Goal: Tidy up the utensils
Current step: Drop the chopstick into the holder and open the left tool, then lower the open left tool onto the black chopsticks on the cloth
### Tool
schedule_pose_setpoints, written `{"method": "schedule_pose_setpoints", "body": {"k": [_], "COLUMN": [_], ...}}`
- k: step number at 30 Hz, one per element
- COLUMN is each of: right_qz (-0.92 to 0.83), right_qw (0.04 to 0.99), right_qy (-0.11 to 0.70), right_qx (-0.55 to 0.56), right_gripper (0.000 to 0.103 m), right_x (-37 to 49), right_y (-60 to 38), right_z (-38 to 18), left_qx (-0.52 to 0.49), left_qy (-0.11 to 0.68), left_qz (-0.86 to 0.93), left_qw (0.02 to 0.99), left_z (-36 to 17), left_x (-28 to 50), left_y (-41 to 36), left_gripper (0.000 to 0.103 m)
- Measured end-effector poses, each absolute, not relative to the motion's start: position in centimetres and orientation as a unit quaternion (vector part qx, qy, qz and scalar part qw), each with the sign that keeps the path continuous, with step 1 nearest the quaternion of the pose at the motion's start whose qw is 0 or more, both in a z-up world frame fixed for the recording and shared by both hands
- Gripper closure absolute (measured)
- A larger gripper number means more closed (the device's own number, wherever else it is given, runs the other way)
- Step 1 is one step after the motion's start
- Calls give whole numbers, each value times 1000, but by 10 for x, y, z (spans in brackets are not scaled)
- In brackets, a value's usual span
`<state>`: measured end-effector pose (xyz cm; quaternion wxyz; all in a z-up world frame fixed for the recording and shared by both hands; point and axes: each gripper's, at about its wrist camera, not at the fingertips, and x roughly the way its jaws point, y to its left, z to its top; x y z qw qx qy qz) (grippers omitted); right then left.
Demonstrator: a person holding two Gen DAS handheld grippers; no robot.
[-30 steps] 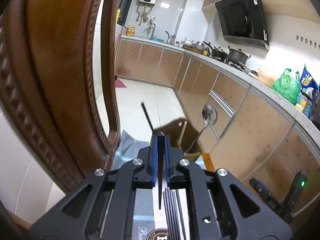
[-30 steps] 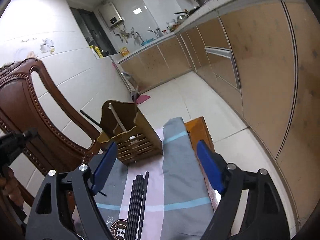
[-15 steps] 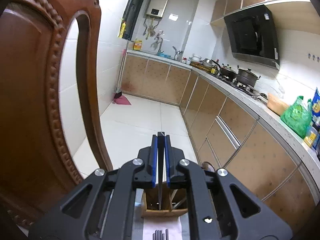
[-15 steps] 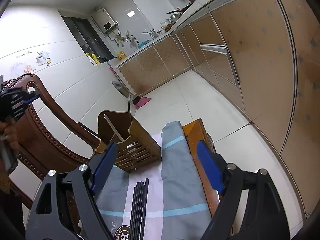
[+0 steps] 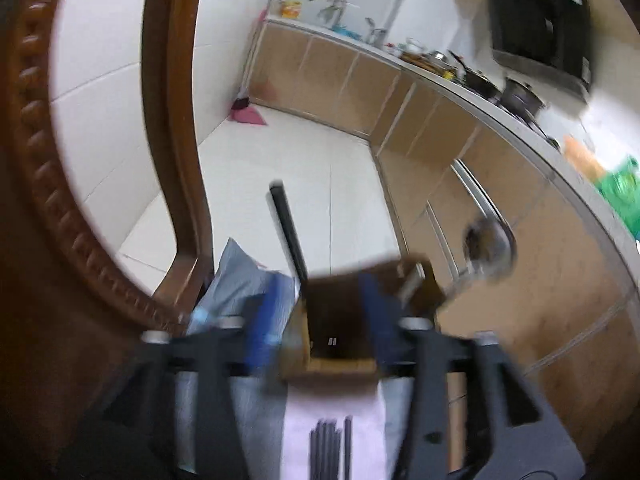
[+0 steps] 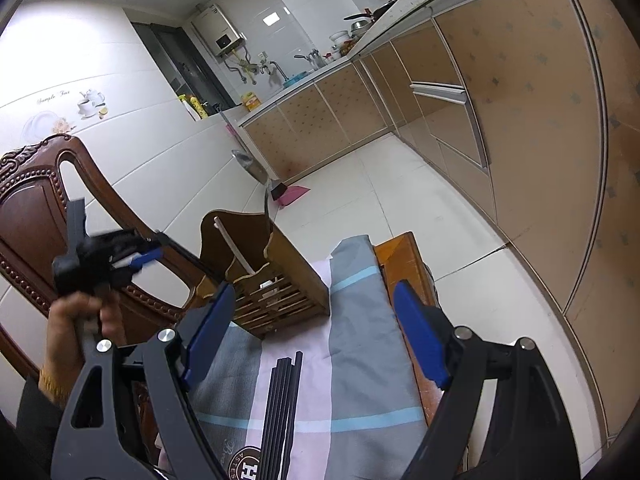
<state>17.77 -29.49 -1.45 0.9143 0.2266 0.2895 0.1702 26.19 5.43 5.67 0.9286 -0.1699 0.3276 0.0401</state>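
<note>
White tiled walls [image 6: 132, 148] and pale floor tiles [image 6: 384, 188]. Tan cabinets [image 6: 520, 92] under a grey counter [image 6: 404, 4]; black hood [image 5: 540, 28], water heater [image 6: 218, 34] beside a dark doorway [image 6: 180, 64]. Carved chair [image 6: 36, 216] at left.

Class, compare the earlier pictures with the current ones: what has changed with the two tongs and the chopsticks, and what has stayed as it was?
The left tongs, earlier clamped on one black chopstick, have just been opening; nothing lies between them now. A black chopstick stands in the wooden holder. Unchanged: the right tongs remain open and empty, the chopstick bundle still lies on the cloth, and the spoon stays in the holder.
</note>
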Motion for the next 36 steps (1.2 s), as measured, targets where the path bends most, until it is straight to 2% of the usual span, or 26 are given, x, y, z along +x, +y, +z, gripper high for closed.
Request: {"method": "schedule_pose_setpoints", "body": {"k": [1, 6, 13, 20, 25, 36], "right_qz": [171, 181, 197, 187, 178, 176], "right_qw": [915, 917, 920, 927, 921, 921], "right_qy": [290, 296, 315, 323, 343, 344], "right_qx": [223, 197, 123, 46, 55, 45], "right_gripper": [23, 23, 23, 23, 23, 23], "right_x": [177, 172, 149, 113, 94, 94], "right_y": [-293, -277, -239, -217, -224, -220], "right_z": [-14, -11, -12, -20, -38, -38], "left_qx": [-154, -66, -63, -49, -37, -44], "left_qy": [324, 320, 347, 348, 353, 369], "left_qz": [37, 33, 37, 32, 22, 17], "left_qw": [933, 945, 935, 936, 935, 928], "left_z": [57, 44, 2, -7, -12, -14], "left_x": [250, 170, 106, 79, 74, 74], "left_y": [49, 12, -9, -22, -27, -21], "left_gripper": [30, 17, 16, 16, 16, 16]}}
